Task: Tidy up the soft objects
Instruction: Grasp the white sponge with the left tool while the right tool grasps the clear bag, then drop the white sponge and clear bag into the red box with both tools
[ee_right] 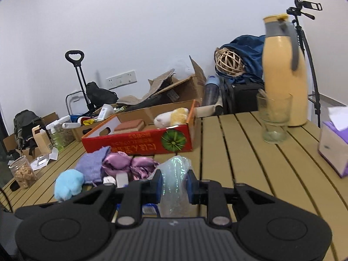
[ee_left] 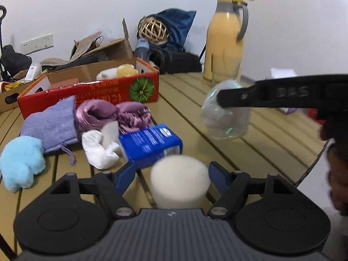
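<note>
A white soft round pad [ee_left: 180, 180] stands between the blue pads of my left gripper [ee_left: 171, 170], which is open; a gap shows on the pad's left side. My right gripper [ee_right: 175, 182] is shut on a crumpled clear glittery wrap [ee_right: 175, 178]. From the left wrist view its black finger [ee_left: 219, 100] comes in from the right and holds the wrap [ee_left: 226, 119] above the table. On the slatted table [ee_left: 195, 100] lie a light blue plush [ee_left: 21, 163], a lilac knitted pouch [ee_left: 52, 124], a purple satin cloth [ee_left: 113, 115] and a white sock [ee_left: 97, 150].
A blue carton [ee_left: 150, 143] lies just ahead of the left gripper. Behind the pile is a red cardboard box [ee_left: 91, 93] holding a yellow-white plush [ee_left: 117, 71]. A yellow jug [ee_right: 282, 76], a glass [ee_right: 274, 119] and a tissue box [ee_right: 332, 150] stand on the right.
</note>
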`<state>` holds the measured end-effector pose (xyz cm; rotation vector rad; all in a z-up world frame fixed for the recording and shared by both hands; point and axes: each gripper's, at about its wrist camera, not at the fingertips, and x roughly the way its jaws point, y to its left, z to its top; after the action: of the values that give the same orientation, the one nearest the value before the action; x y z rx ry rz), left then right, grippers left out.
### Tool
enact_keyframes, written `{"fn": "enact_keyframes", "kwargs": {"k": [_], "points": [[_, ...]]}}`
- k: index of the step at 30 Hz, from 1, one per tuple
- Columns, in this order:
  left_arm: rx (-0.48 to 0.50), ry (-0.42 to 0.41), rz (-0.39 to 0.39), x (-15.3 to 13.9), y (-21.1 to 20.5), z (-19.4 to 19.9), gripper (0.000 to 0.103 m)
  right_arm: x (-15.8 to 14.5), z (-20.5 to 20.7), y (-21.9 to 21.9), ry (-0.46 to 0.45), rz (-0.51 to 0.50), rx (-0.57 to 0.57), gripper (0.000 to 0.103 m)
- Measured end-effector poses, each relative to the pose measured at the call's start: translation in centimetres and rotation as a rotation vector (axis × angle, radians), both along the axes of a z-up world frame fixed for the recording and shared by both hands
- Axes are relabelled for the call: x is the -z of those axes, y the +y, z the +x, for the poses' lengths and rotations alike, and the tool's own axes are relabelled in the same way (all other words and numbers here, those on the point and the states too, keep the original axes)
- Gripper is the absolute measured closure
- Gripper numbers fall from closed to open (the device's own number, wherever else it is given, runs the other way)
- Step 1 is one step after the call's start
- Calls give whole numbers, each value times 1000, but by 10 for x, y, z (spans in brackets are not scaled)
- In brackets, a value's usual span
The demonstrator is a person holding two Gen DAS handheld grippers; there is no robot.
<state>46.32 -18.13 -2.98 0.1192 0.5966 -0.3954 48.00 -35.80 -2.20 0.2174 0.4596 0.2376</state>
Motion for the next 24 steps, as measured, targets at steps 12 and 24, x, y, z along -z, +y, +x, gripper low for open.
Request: {"fn": "enact_keyframes", "kwargs": {"k": [12, 24], "points": [[-17, -44, -56, -31, 9, -26, 51, 3, -39, -12, -5, 39, -22, 81], [-196, -125, -159, -102, 112, 42, 50, -57, 8, 37, -30, 20, -187, 81]]}}
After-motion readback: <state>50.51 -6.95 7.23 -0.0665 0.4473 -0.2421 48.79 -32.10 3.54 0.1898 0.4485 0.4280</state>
